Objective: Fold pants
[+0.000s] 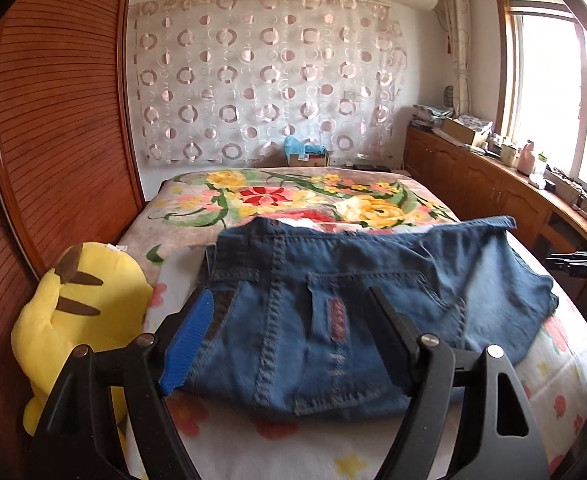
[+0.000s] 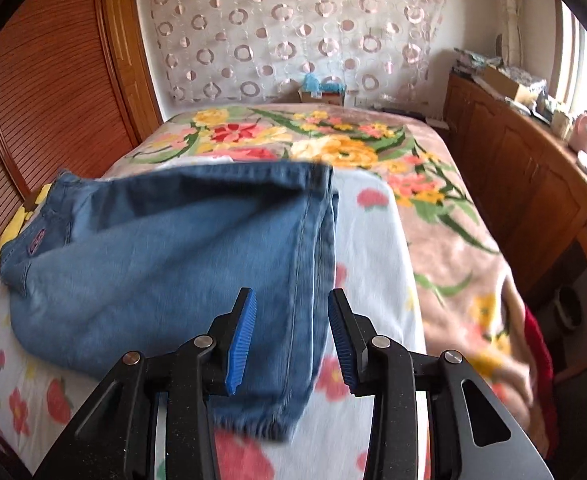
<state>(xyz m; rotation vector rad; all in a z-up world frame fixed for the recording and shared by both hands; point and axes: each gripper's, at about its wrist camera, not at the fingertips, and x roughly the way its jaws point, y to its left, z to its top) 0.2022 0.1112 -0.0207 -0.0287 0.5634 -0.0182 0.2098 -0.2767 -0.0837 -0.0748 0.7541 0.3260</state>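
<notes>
Blue denim pants (image 1: 357,304) lie folded into a wide bundle on the flowered bedsheet (image 1: 253,440). In the left wrist view the waist and back pocket face me. My left gripper (image 1: 289,300) is open, its jaws spread wide over the near edge of the pants, holding nothing. In the right wrist view the pants (image 2: 165,256) lie to the left, with a leg end hanging toward me. My right gripper (image 2: 291,300) is open just above that leg end, empty.
A yellow plush toy (image 1: 77,320) sits at the bed's left edge beside the wooden wardrobe (image 1: 53,120). A floral blanket (image 2: 333,144) covers the far half of the bed. A wooden cabinet (image 2: 525,184) with clutter runs along the right under the window.
</notes>
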